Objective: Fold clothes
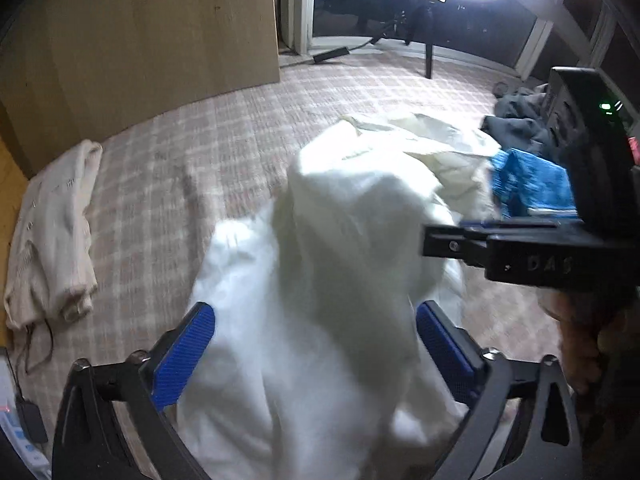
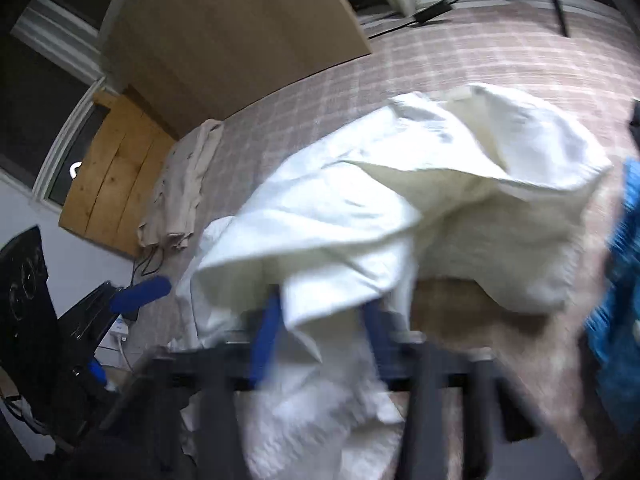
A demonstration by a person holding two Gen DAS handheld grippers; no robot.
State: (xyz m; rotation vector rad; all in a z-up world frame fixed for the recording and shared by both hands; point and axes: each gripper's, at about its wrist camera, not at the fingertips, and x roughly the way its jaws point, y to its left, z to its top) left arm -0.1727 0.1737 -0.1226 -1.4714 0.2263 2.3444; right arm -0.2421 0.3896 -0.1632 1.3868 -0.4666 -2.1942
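The white garment [image 1: 340, 264] hangs bunched and lifted above the checked bed cover [image 1: 192, 152], its far part with what looks like a collar trailing onto the cover, just short of the blue patterned cloth [image 1: 532, 188] and the dark clothes [image 1: 520, 124] beyond it. Well away from the white garment, by the wooden board [image 1: 140, 28], a cream knitted piece [image 1: 52, 232] lies flat, seemingly folded.

The left gripper [image 1: 316, 354] has its jaws spread wide, the blue pads on either side of the hanging cloth and not pinching it. The right gripper [image 2: 318, 332] has its jaws drawn close around a fold of the white garment; the right wrist view is blurred by motion, but the cloth appears to hang from them, so I judge it grasped there.

My reading is that the garment is being lifted and shaken out so it can be laid flat. To do this well, the free left jaws should take a true edge, a shoulder or hem corner, rather than the bunched middle. With both holds on the same edge, the cloth can be drawn taut and lowered onto the bare cover between the cream knitted piece and the blue patterned cloth, clear of both, letting the trailing part land first to avoid trapped creases.
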